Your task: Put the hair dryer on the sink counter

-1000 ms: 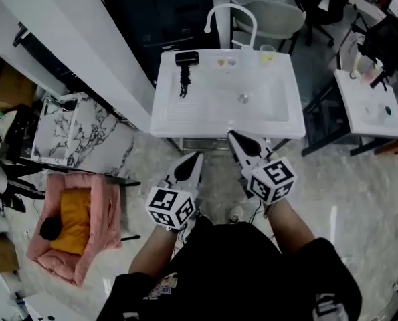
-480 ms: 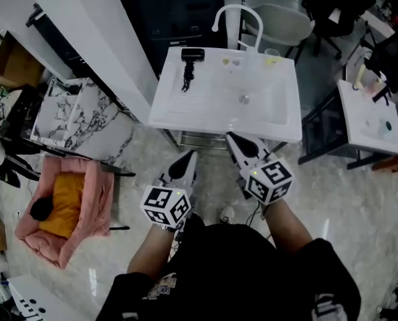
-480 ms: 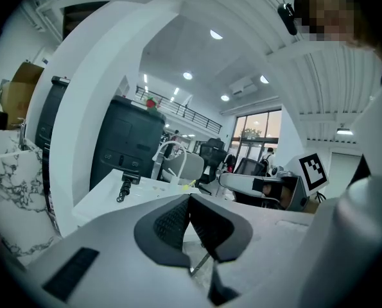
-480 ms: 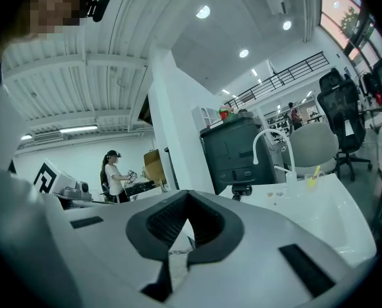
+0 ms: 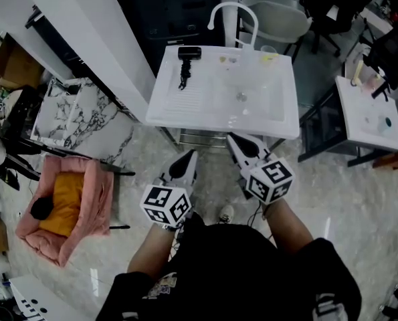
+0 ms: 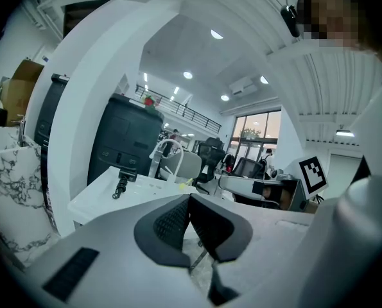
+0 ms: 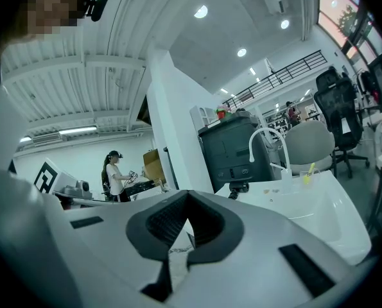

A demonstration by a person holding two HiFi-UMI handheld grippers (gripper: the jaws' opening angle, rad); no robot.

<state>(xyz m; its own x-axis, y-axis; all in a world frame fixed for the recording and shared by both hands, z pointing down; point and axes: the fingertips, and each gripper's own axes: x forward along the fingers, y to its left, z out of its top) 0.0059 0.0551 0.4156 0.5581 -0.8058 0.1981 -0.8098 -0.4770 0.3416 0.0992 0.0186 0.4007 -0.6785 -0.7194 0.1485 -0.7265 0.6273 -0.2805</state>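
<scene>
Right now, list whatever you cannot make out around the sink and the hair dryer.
- Hair dryer: too small in the head view to read its switch or trace its cord's end.
- Small items by the faucet: too small to identify.
- Sink near edge: hidden by the right gripper body, right gripper view.

We record the hair dryer (image 5: 189, 53) as black; the sink counter (image 5: 178, 105) as white; the pet bed (image 5: 104, 199) as pink, its cushion (image 5: 68, 209) orange; the slab (image 5: 78, 129) as white with black marble veining.
</scene>
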